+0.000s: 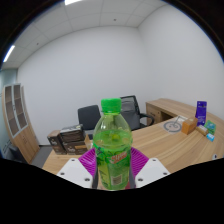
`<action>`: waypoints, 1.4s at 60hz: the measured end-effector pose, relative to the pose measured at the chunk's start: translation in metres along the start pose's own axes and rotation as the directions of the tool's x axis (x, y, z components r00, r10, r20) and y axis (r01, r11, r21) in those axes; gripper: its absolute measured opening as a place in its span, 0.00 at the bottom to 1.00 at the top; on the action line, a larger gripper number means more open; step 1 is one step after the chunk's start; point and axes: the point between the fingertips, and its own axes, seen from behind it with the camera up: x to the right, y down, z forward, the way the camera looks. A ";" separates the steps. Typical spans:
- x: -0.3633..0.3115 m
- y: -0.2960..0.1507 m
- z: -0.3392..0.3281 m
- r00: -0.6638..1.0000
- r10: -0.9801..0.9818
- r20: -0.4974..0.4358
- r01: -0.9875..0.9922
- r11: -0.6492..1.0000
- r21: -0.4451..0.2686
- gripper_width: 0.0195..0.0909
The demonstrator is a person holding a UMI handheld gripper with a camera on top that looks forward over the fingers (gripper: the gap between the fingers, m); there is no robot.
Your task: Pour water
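— Where is the bottle (114,148) in relation to the tongs (113,170)?

— Right between the two fingers, upright, its green cap above them. The magenta pads (89,160) sit against its sides to the left and the right, with no gap that I can see, so the tongs are closed on it and carry it; nothing shows underneath its base.

— What is it made of?

— Clear green plastic, smooth and rounded, narrowing at the shoulder to a ribbed screw cap of the same green. A glossy label wraps the middle, green with a red and yellow patch; I cannot read the print. How full it is I cannot tell.

— And beyond the tongs?

— A long wooden surface (175,140) with a pale, matt grain runs ahead and off to the right. On it, well beyond the bottle to the right, stand a dark blue box-like object (201,110), a small white rounded thing (172,126) and a teal item (208,130), all too small to name surely. Behind the bottle are two black office chairs (131,110) with mesh backs. To the left, further off, a stack of boxes (70,139) and a tall wooden cabinet (15,118) with glass doors stand against the white wall.
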 end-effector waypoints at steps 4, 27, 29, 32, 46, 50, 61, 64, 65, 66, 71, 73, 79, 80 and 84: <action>0.021 0.012 0.011 0.998 -0.053 -0.026 0.053 0.999 -0.001 0.32; 0.072 0.096 0.054 0.991 -0.122 -0.047 0.120 0.992 -0.044 0.36; 0.070 0.098 0.054 0.994 -0.102 -0.042 0.100 0.994 -0.041 0.37; 0.072 0.098 0.051 0.995 -0.085 -0.043 0.084 0.996 -0.019 0.40; 0.080 0.136 0.044 0.995 -0.081 -0.062 0.072 0.988 -0.135 0.59; 0.078 0.133 0.037 0.994 -0.076 -0.073 0.065 0.989 -0.135 0.60; 0.076 0.136 -0.013 0.994 -0.010 -0.110 -0.010 0.984 -0.175 0.78; 0.076 0.138 -0.034 0.992 -0.014 -0.127 -0.012 0.981 -0.195 0.79; 0.074 0.138 -0.041 0.992 -0.016 -0.129 -0.010 0.980 -0.201 0.78; 0.072 0.138 -0.048 0.992 -0.018 -0.129 -0.009 0.978 -0.206 0.79; 0.063 0.135 -0.083 0.991 -0.030 -0.131 -0.002 0.970 -0.243 0.79; 0.056 0.136 -0.097 0.992 -0.042 -0.119 0.009 0.964 -0.266 0.78; 0.043 0.130 -0.135 0.989 -0.107 -0.107 0.071 0.952 -0.297 0.79; 0.040 0.128 -0.141 0.987 -0.117 -0.107 0.080 0.951 -0.297 0.79; 0.032 0.120 -0.161 0.984 -0.139 -0.107 0.103 0.951 -0.291 0.79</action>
